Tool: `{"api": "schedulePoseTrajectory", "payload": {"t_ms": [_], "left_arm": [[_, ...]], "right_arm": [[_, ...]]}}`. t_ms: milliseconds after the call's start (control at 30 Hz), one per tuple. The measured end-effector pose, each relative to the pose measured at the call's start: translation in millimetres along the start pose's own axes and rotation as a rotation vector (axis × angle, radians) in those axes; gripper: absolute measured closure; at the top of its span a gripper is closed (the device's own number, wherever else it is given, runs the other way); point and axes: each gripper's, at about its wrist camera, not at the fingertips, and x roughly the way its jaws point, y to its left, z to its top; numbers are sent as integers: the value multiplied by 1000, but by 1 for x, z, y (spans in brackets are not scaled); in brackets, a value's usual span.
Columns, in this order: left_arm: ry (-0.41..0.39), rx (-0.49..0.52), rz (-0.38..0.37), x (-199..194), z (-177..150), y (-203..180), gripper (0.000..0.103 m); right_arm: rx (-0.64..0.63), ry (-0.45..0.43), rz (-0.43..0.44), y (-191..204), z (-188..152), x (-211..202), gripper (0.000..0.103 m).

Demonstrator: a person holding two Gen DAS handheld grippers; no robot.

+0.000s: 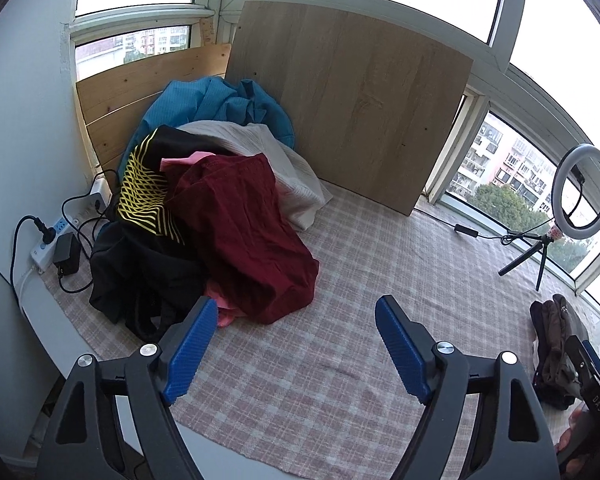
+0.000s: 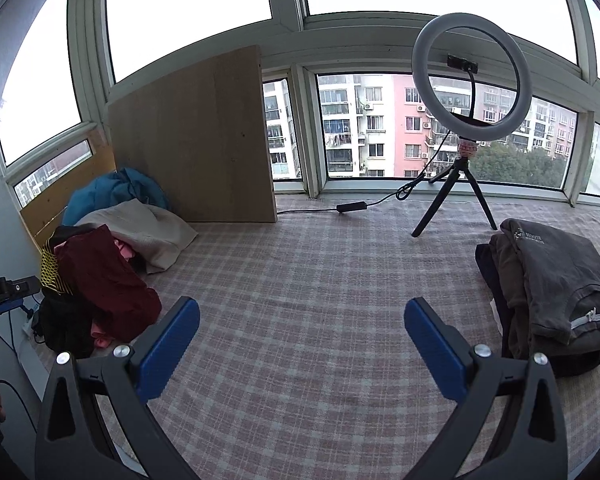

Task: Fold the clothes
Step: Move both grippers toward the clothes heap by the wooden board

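Both grippers, left gripper (image 1: 296, 344) and right gripper (image 2: 302, 344), hover spread and empty over checked cloth (image 2: 300, 280); crumpled pile (image 1: 204, 208) at 10 o'clock, folded stack (image 2: 548, 292) at 3; judgement: pinch maroon garment (image 1: 244, 232) by one free edge only.

Flat daylight enters through the windows (image 2: 188, 4), whose upper panes are blown out white. Below them shadows are soft and everything stays sharp. Fisheye bending curves the frames, corners vignetted black.
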Motion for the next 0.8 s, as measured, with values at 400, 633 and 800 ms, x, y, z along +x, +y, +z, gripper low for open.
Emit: {"api": "schedulePoseTrajectory", "payload": {"t_ms": [400,633,800], "left_arm": [[58,65,45,6,22,19,21],[13,64,13,-1,44,52,21],[23,128,53,2,72,64,21]], "right_arm": [[-3,13,-55,13,5,12,0],[13,66,4,34,7,21,0],[36,32,-45,56,17,17,0]]}}
